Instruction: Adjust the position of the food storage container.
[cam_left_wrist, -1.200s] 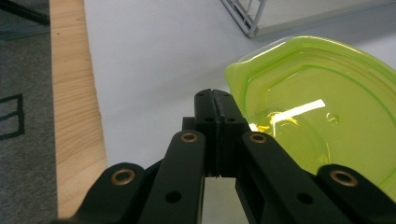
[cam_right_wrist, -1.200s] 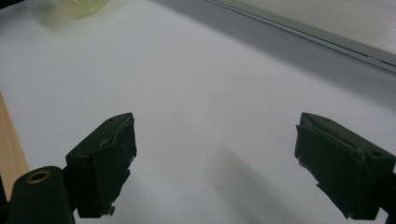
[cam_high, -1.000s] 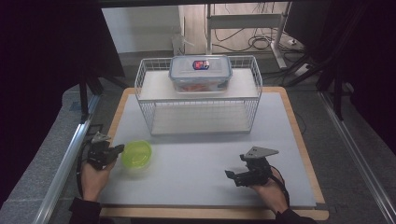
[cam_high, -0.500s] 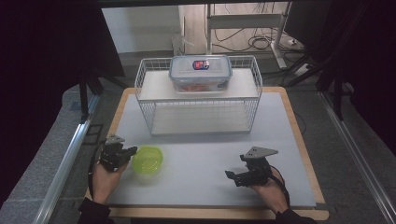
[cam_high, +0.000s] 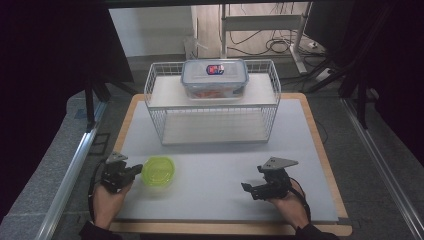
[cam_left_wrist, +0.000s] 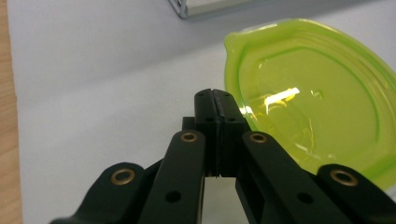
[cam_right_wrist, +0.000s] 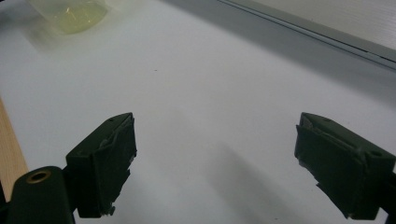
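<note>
A round, translucent green lid (cam_high: 158, 171) (cam_left_wrist: 317, 107) lies flat on the grey mat at the front left. My left gripper (cam_high: 135, 171) (cam_left_wrist: 215, 95) is shut, and its tips rest against the lid's left rim. I see nothing pinched between the jaws. Over the bare mat at the front right, my right gripper (cam_high: 248, 189) (cam_right_wrist: 215, 158) is open with its jaws wide apart and nothing between them. The right gripper view also has the green lid (cam_right_wrist: 74, 14) far off at the top left, blurred.
A white wire rack (cam_high: 212, 107) stands at the back middle of the mat. On its top shelf sits a clear food box (cam_high: 215, 77) with a blue-rimmed lid. The mat (cam_high: 215, 165) lies on a board with a wooden edge (cam_high: 325, 165). A metal rail (cam_high: 75, 165) runs along the left.
My left gripper has moved right and slightly toward the front, and the green lid has slid right with it. My right gripper has stayed where it was, still open.
</note>
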